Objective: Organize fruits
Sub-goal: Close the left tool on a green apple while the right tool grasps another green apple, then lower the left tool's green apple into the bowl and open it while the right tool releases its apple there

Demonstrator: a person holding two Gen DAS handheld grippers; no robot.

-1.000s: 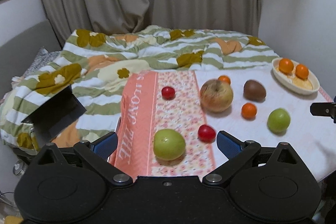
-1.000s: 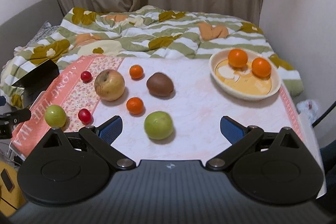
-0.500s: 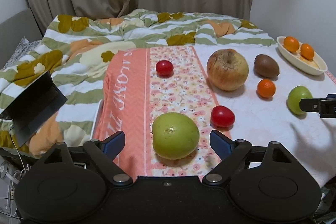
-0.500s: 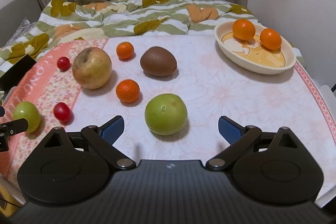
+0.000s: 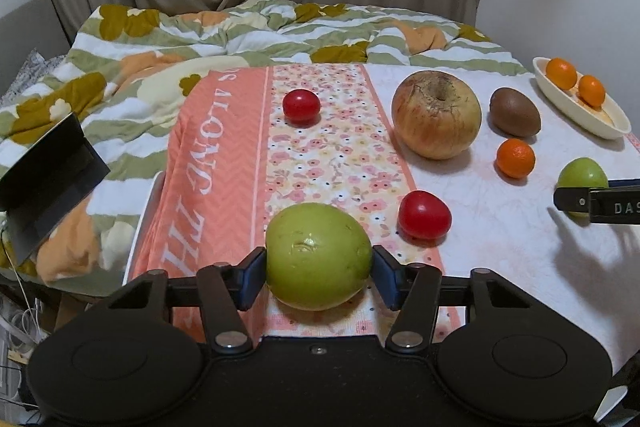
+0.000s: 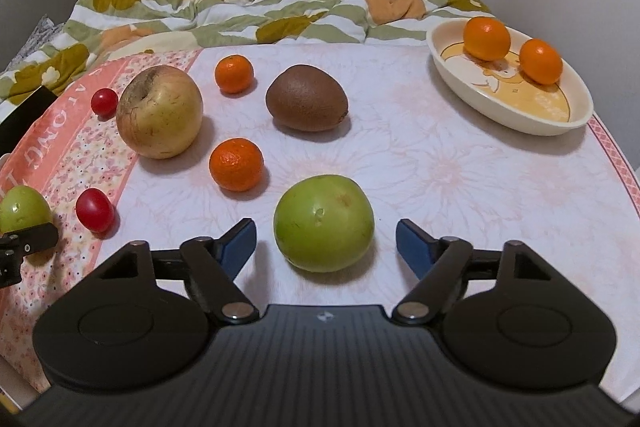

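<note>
Both my grippers have dropped toward the tablecloth (image 6: pixel 440 163), jaws closing: my left gripper (image 5: pixel 319 263) pinches one green apple (image 5: pixel 318 255), dimple up; my right gripper (image 6: pixel 325 243) brackets the other green apple (image 6: pixel 323 223) with gaps. Two cherry tomatoes, four mandarins, two in the bowl (image 6: pixel 508 115). One mandarin hides behind the big apple (image 5: pixel 436 115).

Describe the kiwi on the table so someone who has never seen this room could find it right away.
Start at the cream dish holding two oranges at the far right of the table. Moving left across the pale cloth, the kiwi lies between the dish and the big yellowish apple. It is the only brown, fuzzy, egg-shaped fruit; its neighbours are smooth and orange, green or red.
</note>
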